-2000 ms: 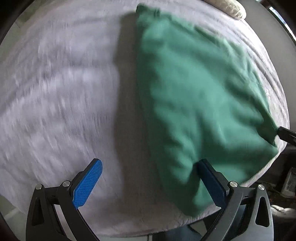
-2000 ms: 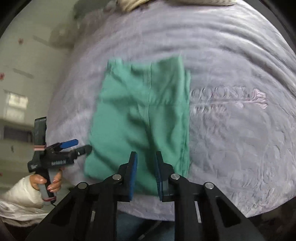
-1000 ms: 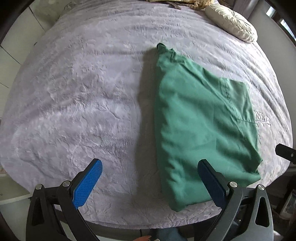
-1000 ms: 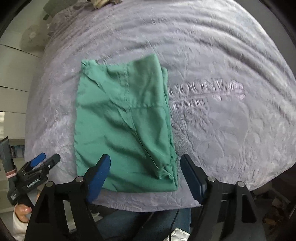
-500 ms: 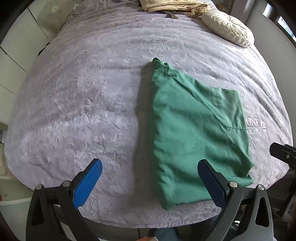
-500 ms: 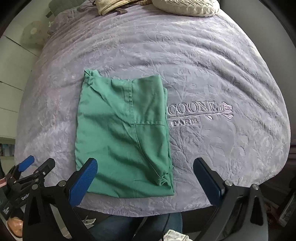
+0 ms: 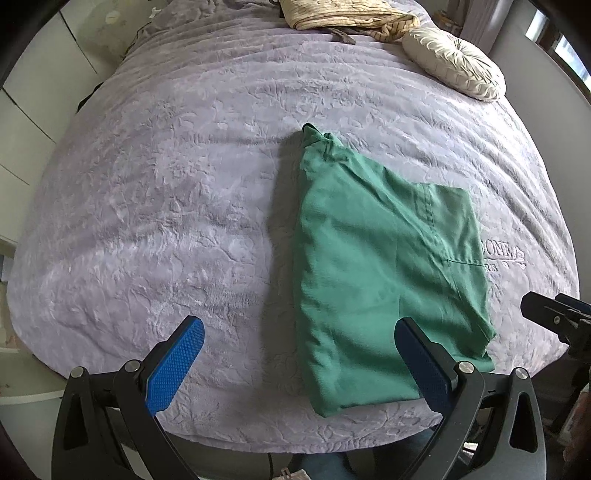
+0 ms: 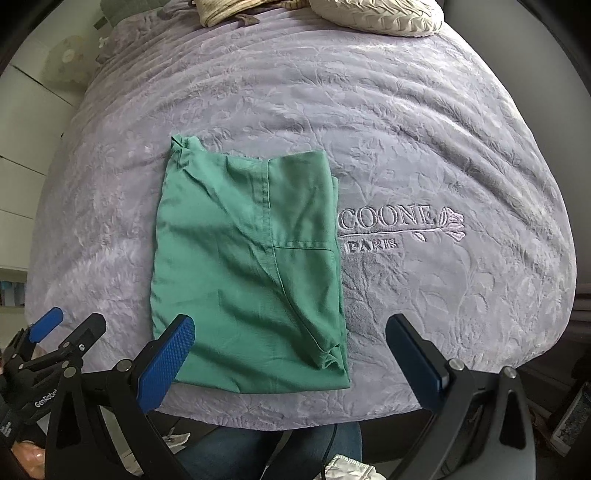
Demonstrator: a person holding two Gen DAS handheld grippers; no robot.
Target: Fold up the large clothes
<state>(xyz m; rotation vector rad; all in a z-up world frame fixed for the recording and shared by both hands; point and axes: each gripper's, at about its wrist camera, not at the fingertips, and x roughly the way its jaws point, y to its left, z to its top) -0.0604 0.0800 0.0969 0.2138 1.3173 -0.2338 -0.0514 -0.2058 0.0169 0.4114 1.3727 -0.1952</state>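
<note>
The folded green garment [image 8: 247,269] lies flat near the front edge of the lavender bedspread [image 8: 424,140], its right edge just covering the start of the embroidered lettering [image 8: 391,221]. From the garment, bare quilted cover runs wide toward 9 o'clock, 12 o'clock and 3 o'clock; toward 6 o'clock the bed's rim sits just beyond the fold. A round pleated cushion [image 7: 454,66] and a striped beige cloth [image 7: 343,14] rest far off at the head end. The right gripper [image 8: 290,350] hangs above the garment's near edge, its jaws having just been opening, now spread fully with nothing between them. The left gripper [image 7: 299,354] likewise stands wide apart, empty, above the garment's left edge.
</note>
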